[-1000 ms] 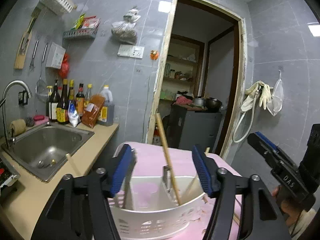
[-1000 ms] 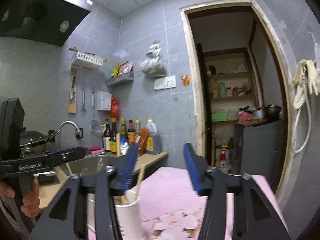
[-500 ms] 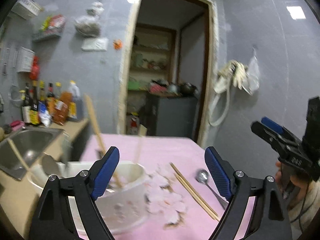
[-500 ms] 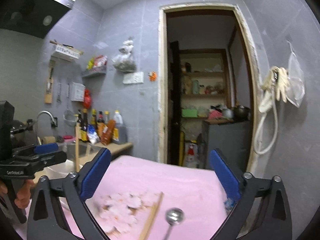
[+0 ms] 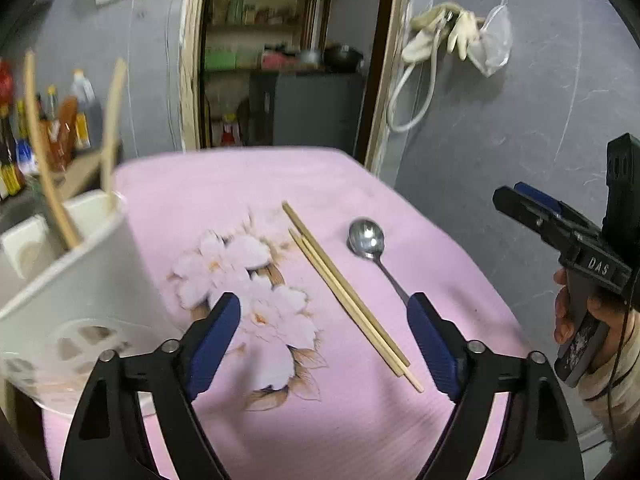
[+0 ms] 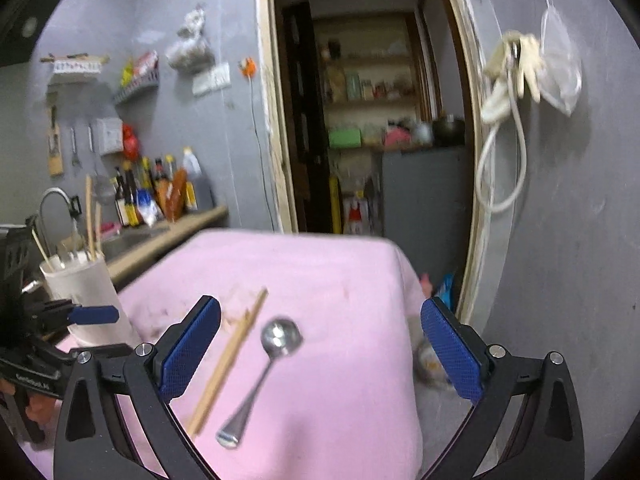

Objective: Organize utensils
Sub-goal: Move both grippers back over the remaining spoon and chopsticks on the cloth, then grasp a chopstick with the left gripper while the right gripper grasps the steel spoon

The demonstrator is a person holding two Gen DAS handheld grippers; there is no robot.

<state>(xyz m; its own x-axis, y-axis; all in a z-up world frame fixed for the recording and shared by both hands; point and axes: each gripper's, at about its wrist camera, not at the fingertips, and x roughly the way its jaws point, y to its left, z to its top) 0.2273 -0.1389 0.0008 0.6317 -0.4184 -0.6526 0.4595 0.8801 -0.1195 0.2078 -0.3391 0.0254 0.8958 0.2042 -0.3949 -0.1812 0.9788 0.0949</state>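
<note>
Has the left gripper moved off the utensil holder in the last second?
Yes. The left gripper has swung right: the white utensil holder now sits at frame left, with chopsticks between its open jaws.

Dim, even indoor light; fisheye bending at the edges, motion blur softening both views.

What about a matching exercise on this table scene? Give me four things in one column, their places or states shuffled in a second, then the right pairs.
Things
1. spoon
2. chopstick pair
3. white utensil holder
4. left gripper

Places or states
A. stands at the cloth's left edge, sticks upright in it
B. jaws wide open, holding nothing
C. lies flat between the flower print and the spoon
D. lies flat nearest the cloth's right edge

Pairs: 1-D, 2-C, 3-A, 4-B
</note>
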